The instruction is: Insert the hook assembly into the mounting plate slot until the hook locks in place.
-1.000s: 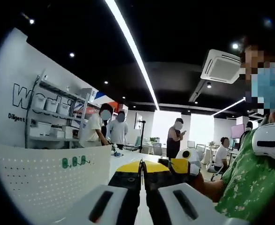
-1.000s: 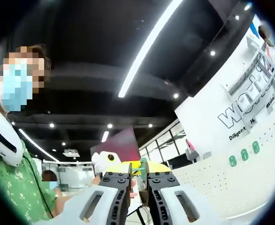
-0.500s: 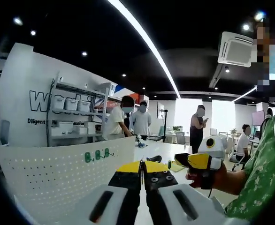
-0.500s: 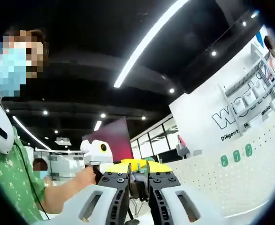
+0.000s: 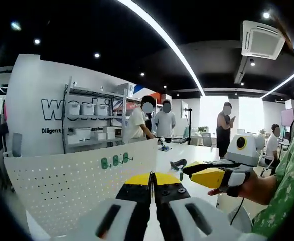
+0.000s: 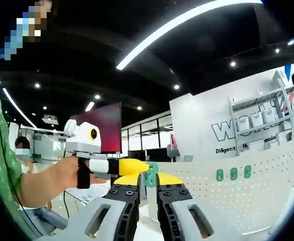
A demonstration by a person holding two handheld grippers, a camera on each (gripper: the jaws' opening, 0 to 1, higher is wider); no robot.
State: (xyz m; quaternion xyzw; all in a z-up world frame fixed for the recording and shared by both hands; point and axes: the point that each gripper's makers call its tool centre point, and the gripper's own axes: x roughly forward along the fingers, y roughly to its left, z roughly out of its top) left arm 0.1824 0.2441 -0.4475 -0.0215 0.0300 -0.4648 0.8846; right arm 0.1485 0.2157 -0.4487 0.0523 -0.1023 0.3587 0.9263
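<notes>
In the left gripper view, the left gripper (image 5: 152,182) has its jaws pressed together, empty. The white perforated plate (image 5: 71,188) stands upright to their left, three green hooks (image 5: 115,160) on it. In the right gripper view, the right gripper (image 6: 147,182) grips a green hook (image 6: 151,174); the plate (image 6: 237,196) stands right.

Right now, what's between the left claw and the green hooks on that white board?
Nothing stands between them. In the left gripper view, only the bare, holed face of the white board separates the left claw from the green hooks.
</notes>
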